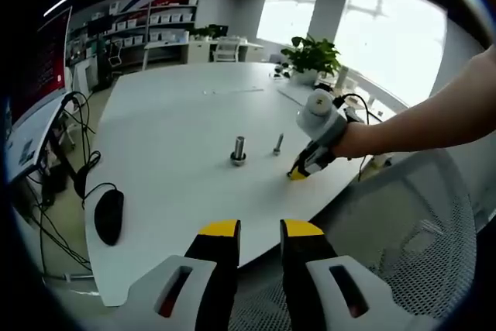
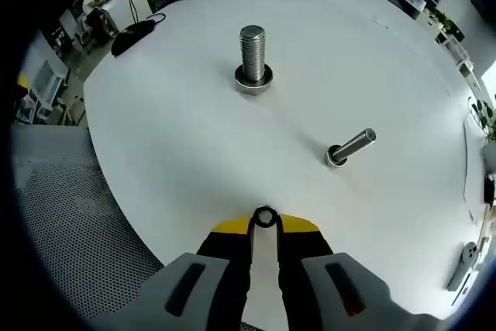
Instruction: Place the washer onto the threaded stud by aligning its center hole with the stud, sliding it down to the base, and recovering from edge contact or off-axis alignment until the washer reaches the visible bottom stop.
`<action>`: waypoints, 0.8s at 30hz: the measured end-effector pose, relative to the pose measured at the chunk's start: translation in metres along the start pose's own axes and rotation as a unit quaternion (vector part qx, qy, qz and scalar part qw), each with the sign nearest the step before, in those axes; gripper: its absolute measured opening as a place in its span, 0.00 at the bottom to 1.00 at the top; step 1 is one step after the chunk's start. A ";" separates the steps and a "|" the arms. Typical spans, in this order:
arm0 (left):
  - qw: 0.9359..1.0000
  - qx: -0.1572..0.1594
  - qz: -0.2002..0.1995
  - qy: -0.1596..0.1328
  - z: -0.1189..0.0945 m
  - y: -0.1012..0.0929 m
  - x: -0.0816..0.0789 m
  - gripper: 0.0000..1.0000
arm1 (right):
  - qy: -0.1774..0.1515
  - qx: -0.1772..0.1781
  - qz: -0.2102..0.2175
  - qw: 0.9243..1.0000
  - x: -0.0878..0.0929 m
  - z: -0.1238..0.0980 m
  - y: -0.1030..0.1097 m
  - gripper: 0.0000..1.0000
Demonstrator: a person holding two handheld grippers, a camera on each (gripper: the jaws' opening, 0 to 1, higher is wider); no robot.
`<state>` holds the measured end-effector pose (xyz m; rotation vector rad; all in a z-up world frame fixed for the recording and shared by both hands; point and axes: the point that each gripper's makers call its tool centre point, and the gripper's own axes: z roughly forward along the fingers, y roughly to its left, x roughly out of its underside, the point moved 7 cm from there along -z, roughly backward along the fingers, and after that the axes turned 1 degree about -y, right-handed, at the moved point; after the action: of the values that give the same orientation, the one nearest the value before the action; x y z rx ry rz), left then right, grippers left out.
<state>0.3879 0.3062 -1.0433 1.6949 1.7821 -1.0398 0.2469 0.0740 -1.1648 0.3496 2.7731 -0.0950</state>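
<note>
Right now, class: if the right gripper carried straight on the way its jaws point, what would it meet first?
Probably the large upright bolt, dead ahead of the right gripper, which holds the washer. Depth is unclear.

Shiny grey metal threaded stud and small glossy metal ring washer contrast with the smooth, matt white worktop.

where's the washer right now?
In the right gripper view, the washer sits pinched on edge at the right gripper tips, low over the white table, short of both studs.
</note>
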 end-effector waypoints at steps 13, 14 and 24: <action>1.000 0.002 -0.002 -0.006 -0.001 -0.001 -0.002 0.19 | -0.051 0.034 0.033 0.998 -0.018 -0.029 -0.043 0.13; 1.000 0.002 -0.001 -0.007 -0.001 0.000 -0.002 0.19 | -0.053 0.035 0.033 0.997 -0.019 -0.030 -0.044 0.13; 1.000 0.004 -0.001 -0.007 0.000 0.001 -0.001 0.18 | -0.071 0.050 0.021 0.996 -0.036 -0.046 -0.047 0.13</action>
<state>0.3889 0.3055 -1.0432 1.6872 1.7732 -1.0585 0.2527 0.0249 -1.1082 0.4100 2.6257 -0.2408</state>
